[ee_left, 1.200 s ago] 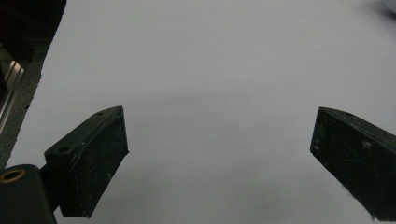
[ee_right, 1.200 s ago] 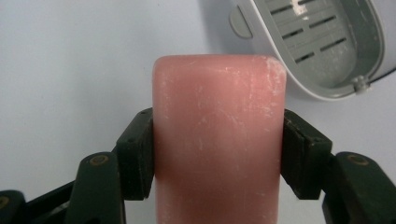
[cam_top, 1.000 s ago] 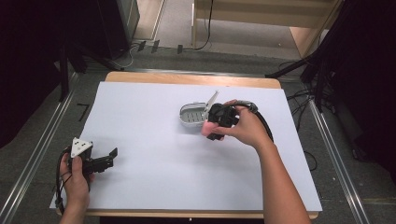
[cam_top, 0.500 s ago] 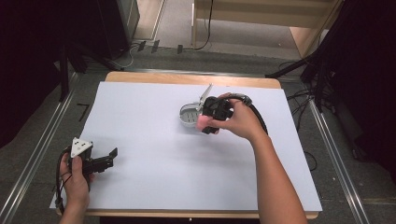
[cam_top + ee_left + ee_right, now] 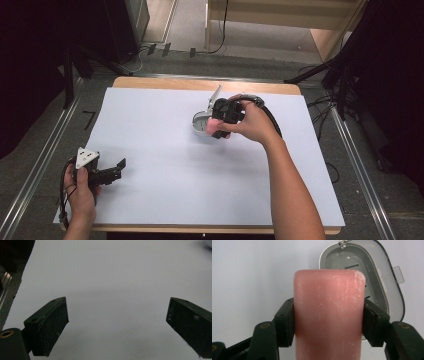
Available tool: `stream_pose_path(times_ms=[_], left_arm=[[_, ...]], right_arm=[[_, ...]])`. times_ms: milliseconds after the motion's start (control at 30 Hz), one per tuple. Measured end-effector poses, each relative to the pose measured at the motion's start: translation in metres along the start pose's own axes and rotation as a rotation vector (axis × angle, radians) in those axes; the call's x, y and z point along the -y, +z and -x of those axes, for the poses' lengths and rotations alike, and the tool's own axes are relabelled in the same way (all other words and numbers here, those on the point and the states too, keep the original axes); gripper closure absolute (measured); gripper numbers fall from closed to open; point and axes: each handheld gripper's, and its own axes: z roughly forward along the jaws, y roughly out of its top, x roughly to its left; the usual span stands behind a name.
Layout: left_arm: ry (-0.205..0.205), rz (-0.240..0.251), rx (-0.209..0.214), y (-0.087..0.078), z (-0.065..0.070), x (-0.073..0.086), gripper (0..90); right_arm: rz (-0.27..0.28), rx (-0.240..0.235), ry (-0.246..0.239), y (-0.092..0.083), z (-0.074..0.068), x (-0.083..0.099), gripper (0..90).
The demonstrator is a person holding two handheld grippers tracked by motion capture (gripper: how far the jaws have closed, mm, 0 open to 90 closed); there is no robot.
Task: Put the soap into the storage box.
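My right gripper (image 5: pixel 329 322) is shut on a pink bar of soap (image 5: pixel 329 312), its pads pressing both long sides. Just beyond the bar lies a grey oval soap box (image 5: pixel 372 277) with its inside showing. From above, the right gripper (image 5: pixel 218 126) hangs over the near edge of the soap box (image 5: pixel 200 121), whose lid stands up behind it; a bit of the pink soap (image 5: pixel 217 134) shows under the hand. My left gripper (image 5: pixel 118 168) rests near the table's front left corner, its jaws wide apart. In its own view the left gripper (image 5: pixel 117 325) has nothing but white sheet between its pads.
A large white sheet (image 5: pixel 165 200) covers the wooden table (image 5: pixel 200 84). A black cable (image 5: pixel 272 120) loops behind the right hand. Metal rails run along both sides of the table, and dark equipment stands beyond the far edge.
The right hand has carried the soap a little away from the person and upward, so it now hangs at the soap box. The left gripper has stayed put.
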Motion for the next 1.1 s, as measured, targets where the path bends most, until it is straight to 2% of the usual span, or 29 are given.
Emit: stream_pose_path(times_ms=[500, 600, 1000, 1033, 1100], left_arm=[[0.000, 0.000, 0.002, 0.000, 0.000, 0.000, 4.6], [0.000, -0.001, 0.001, 0.000, 0.000, 0.000, 4.6], [-0.001, -0.001, 0.004, 0.000, -0.001, 0.000, 4.6], [-0.002, -0.002, 0.004, 0.000, -0.001, 0.000, 4.6], [0.000, -0.003, 0.006, -0.001, -0.001, 0.000, 4.6]], right_arm=[[-0.014, 0.005, -0.039, 0.003, 0.012, -0.015, 38.6], [-0.017, 0.031, -0.073, 0.004, 0.015, -0.017, 38.6], [-0.037, 0.023, -0.083, 0.009, 0.026, -0.022, 38.6], [-0.029, 0.024, -0.108, 0.010, 0.028, -0.023, 38.6], [-0.036, 0.027, -0.106, 0.012, 0.028, -0.023, 38.6]])
